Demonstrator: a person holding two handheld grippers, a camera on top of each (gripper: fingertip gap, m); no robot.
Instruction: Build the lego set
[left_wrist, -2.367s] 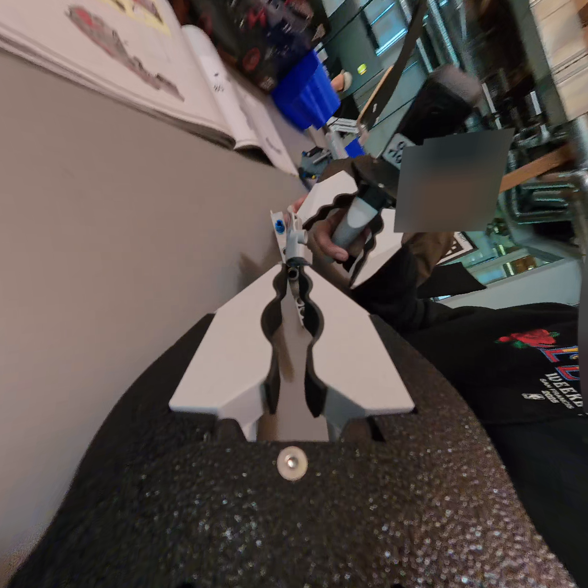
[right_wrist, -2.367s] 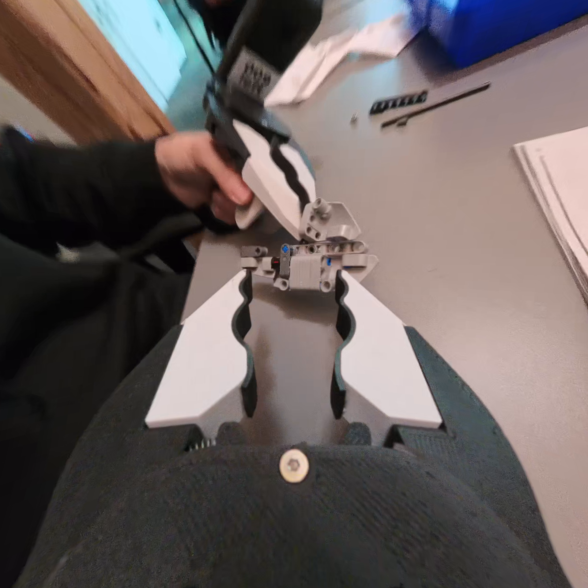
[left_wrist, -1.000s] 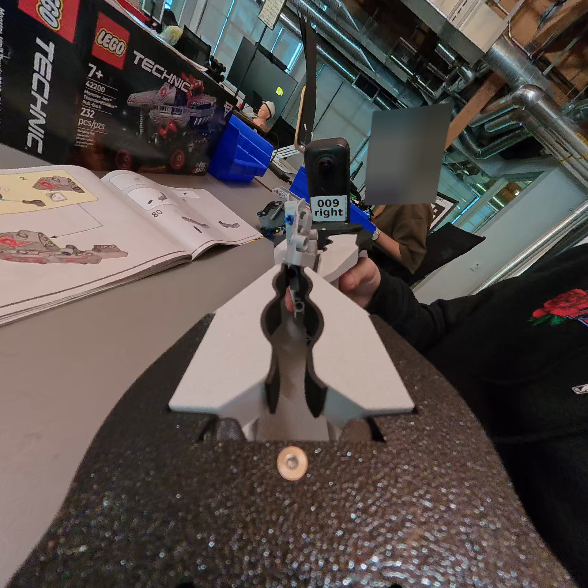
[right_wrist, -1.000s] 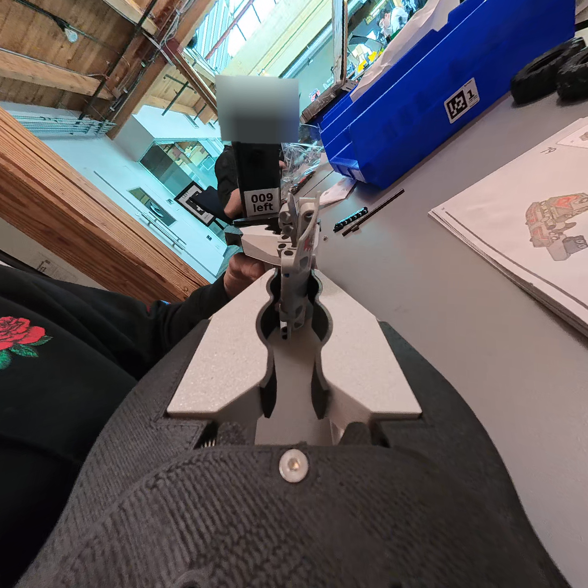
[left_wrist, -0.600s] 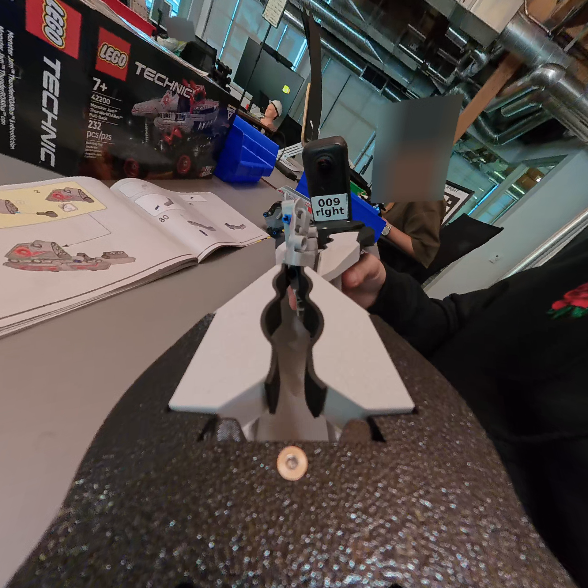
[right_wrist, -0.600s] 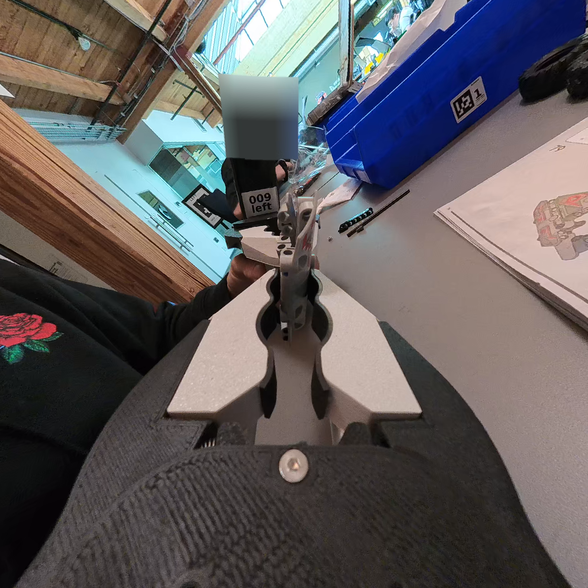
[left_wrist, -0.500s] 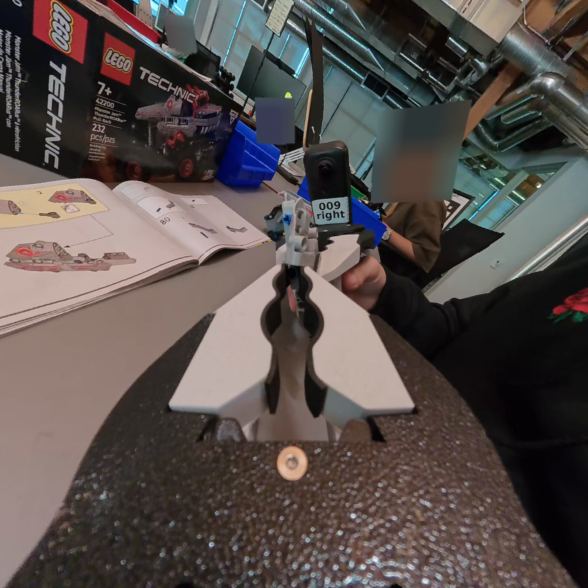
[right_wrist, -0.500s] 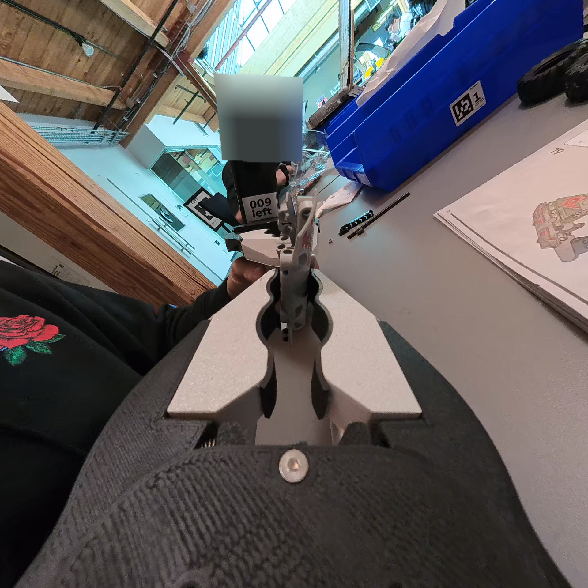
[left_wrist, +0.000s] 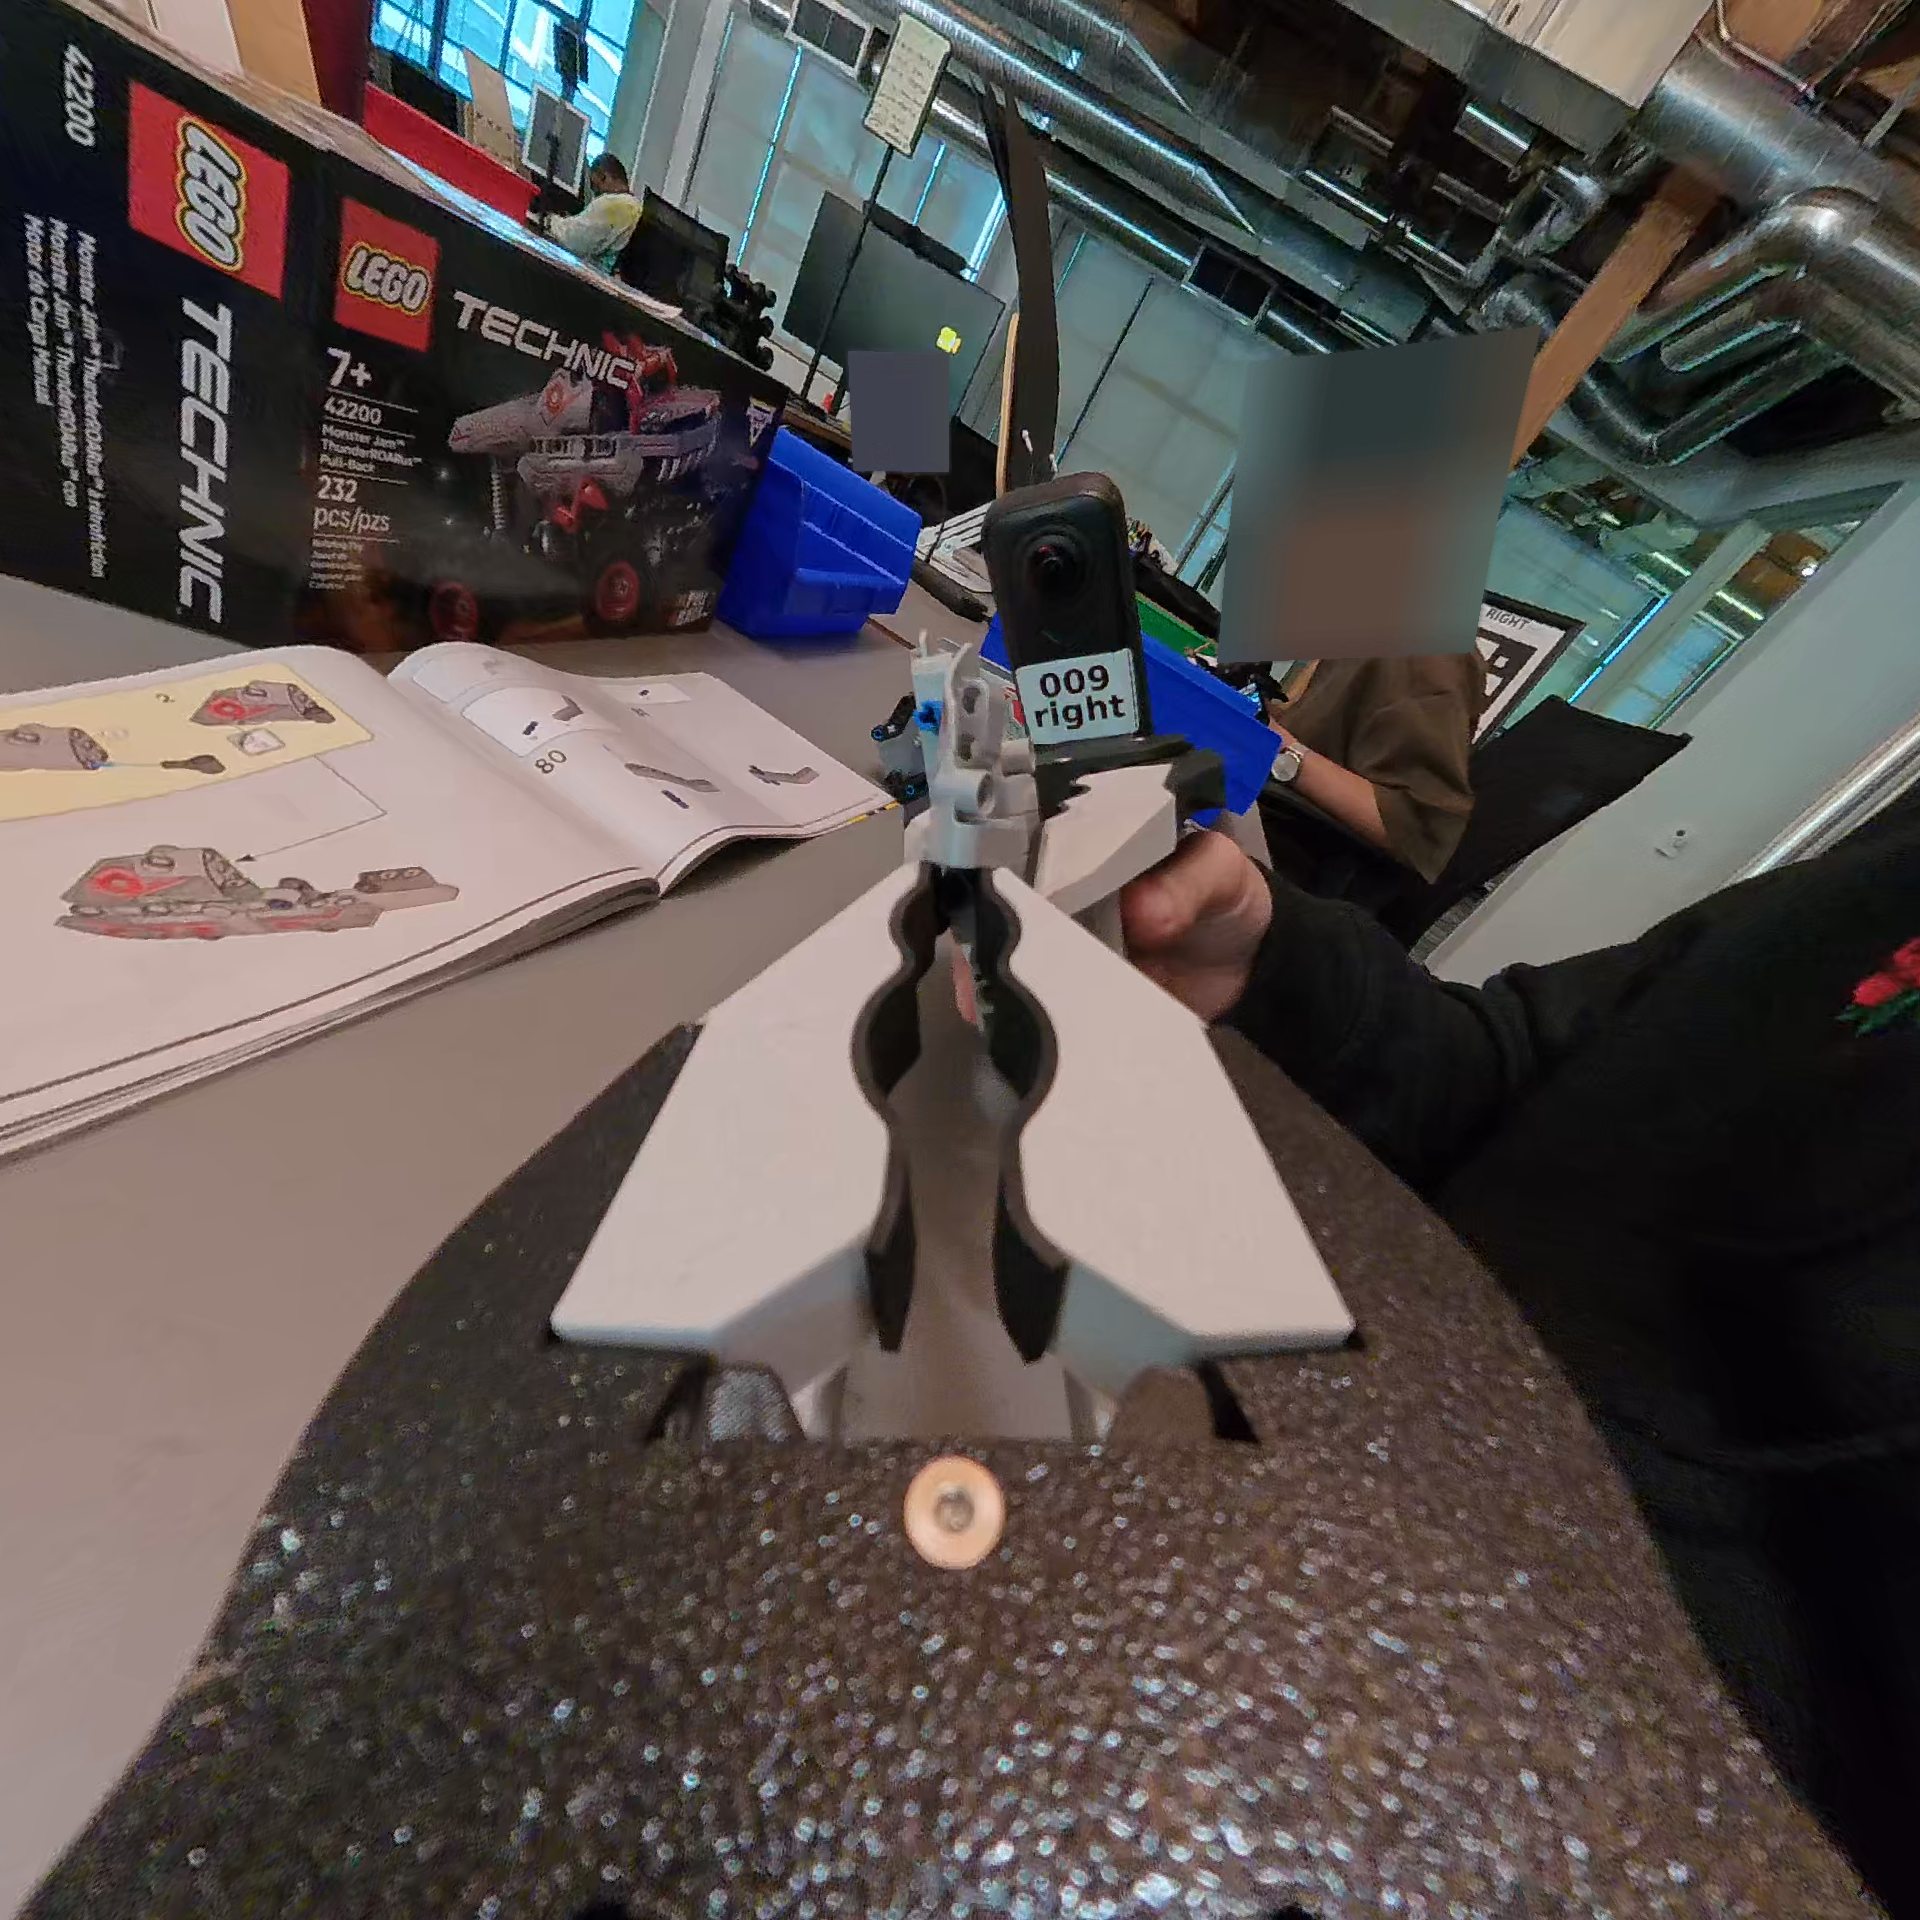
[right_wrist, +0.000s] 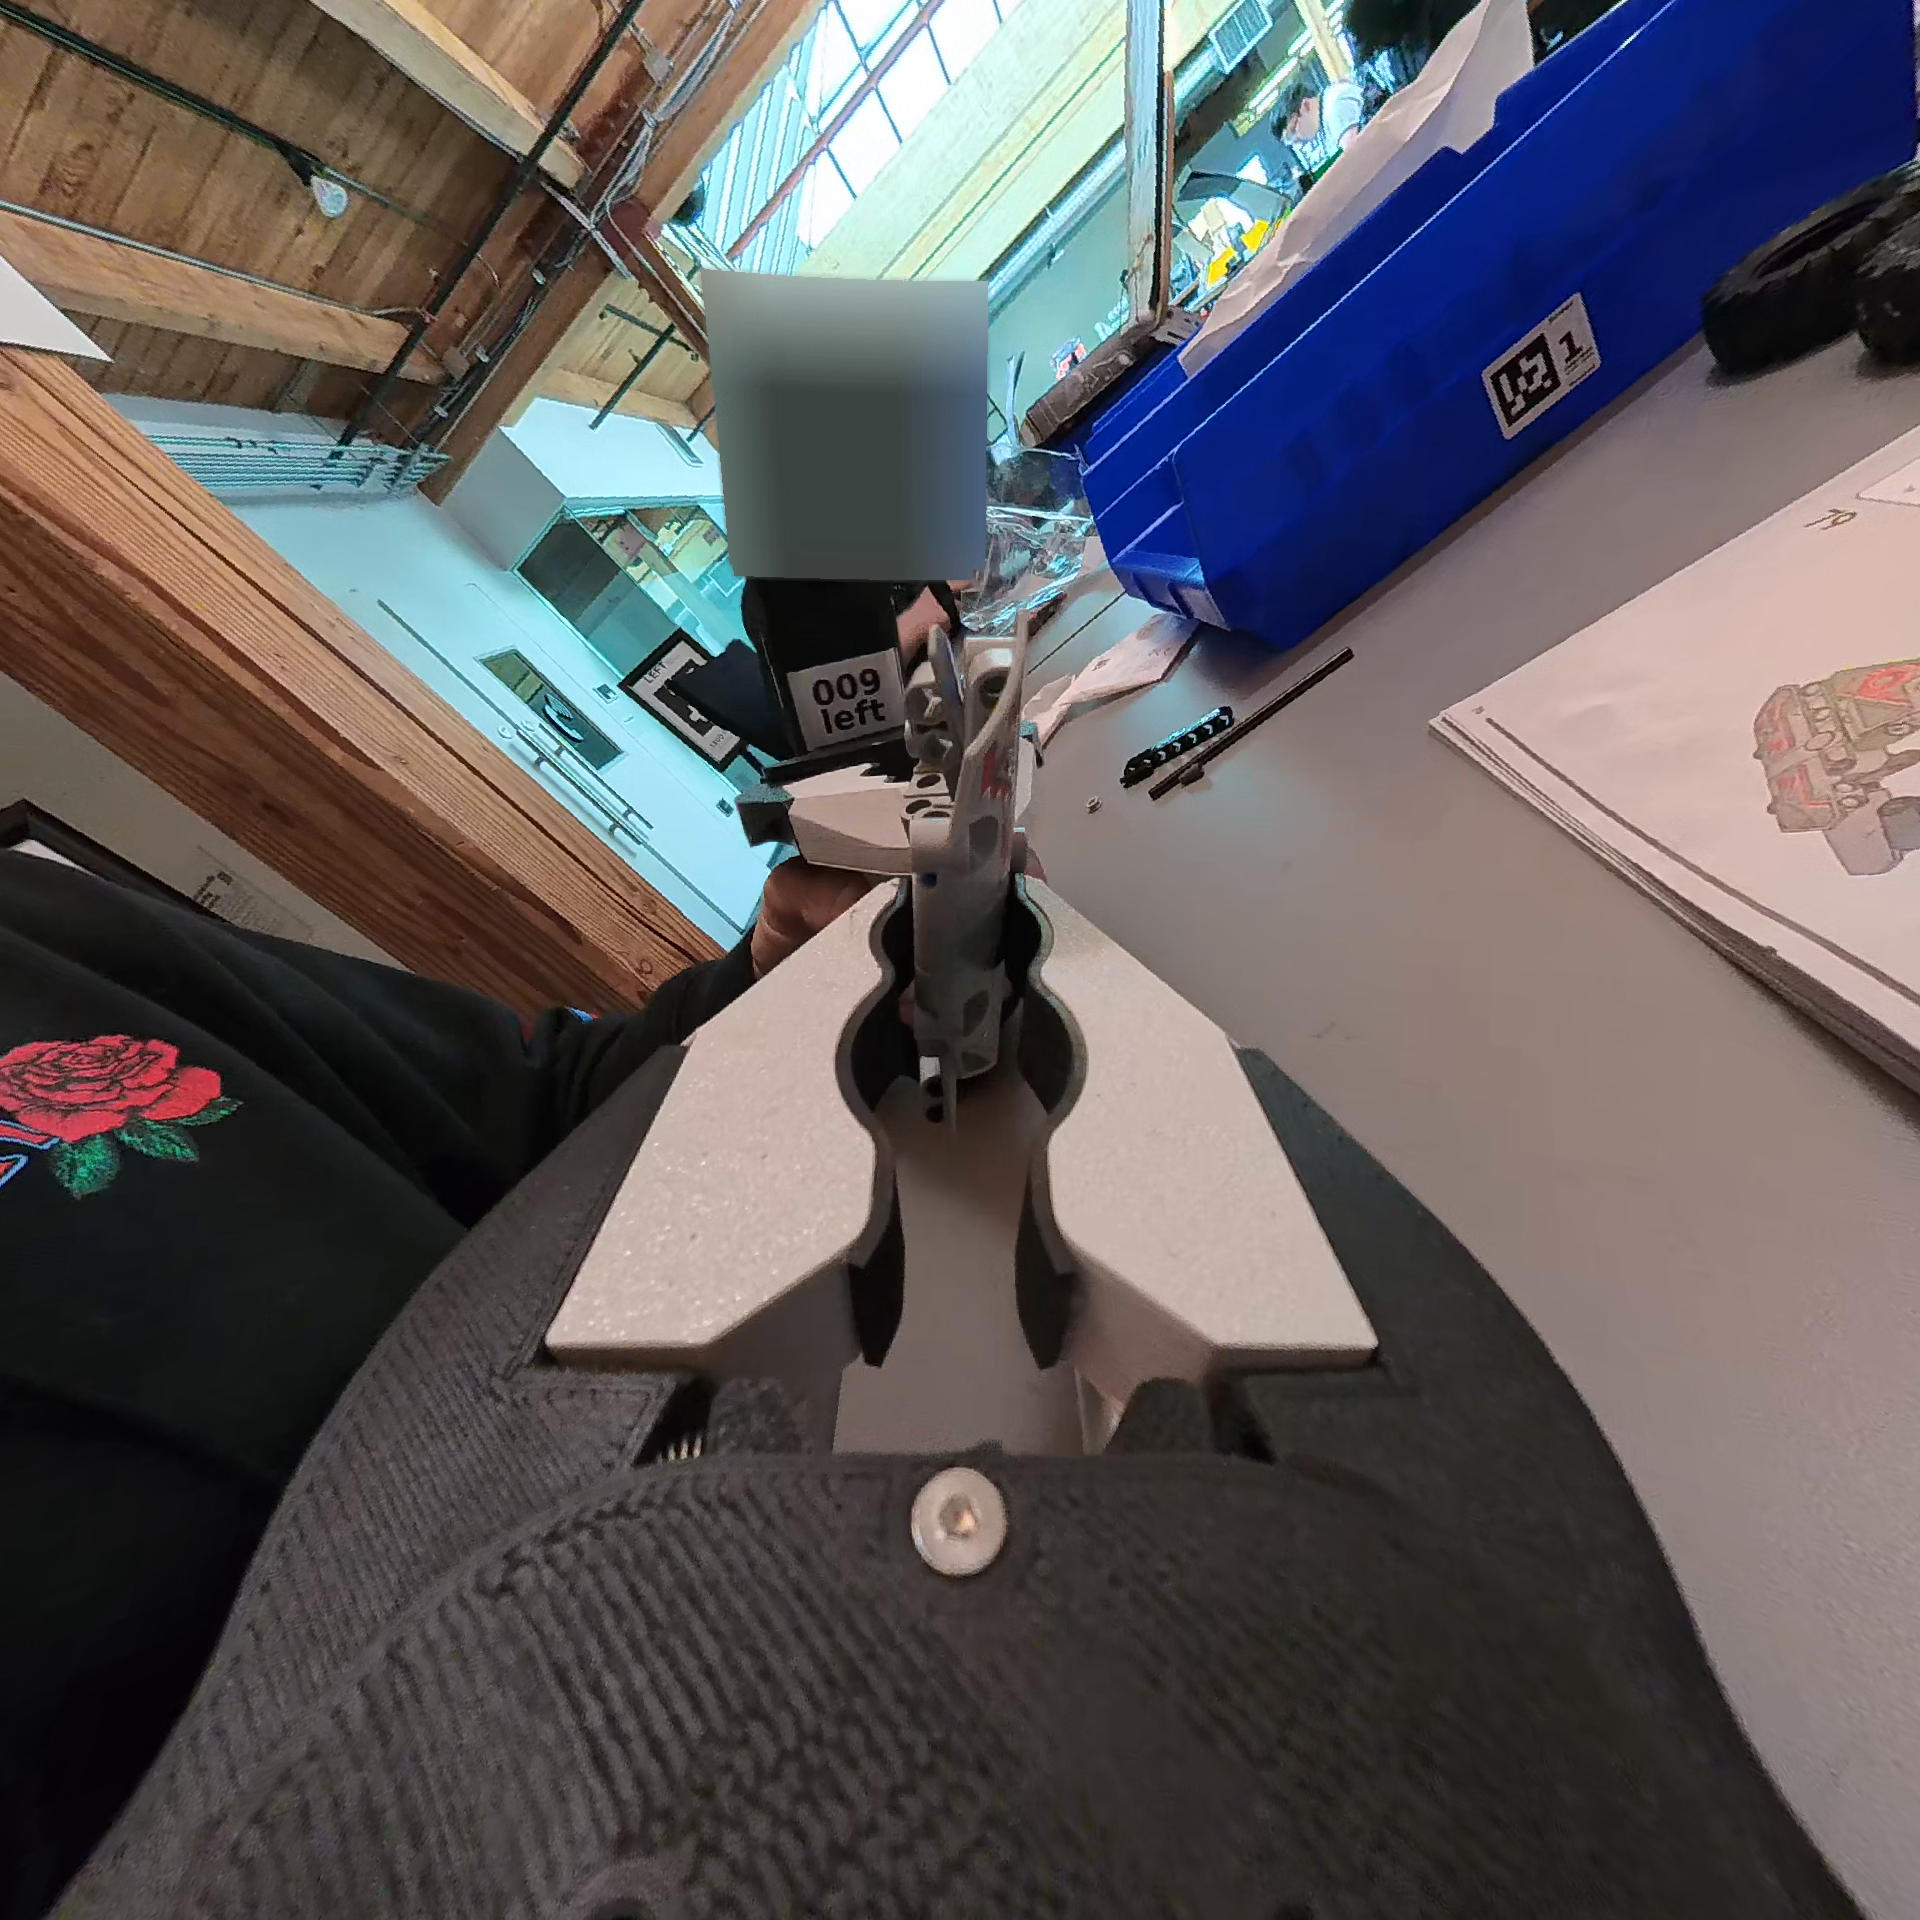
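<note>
Pinching the grey lego assembly (right_wrist: 961, 894) w/ both grippers: right gripper (right_wrist: 961, 971) and left gripper (left_wrist: 961, 914) fingers narrow, clamping it. Looking light, stiff but pop-apart; prob. gripping beams, not pins.

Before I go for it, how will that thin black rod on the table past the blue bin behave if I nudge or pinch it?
The black rod looks long, thin and straight, so it probably rolls or skids on the smooth grey table when nudged. It lies flat, so pinching it may be fiddly. It is likely stiff and very light.
</note>
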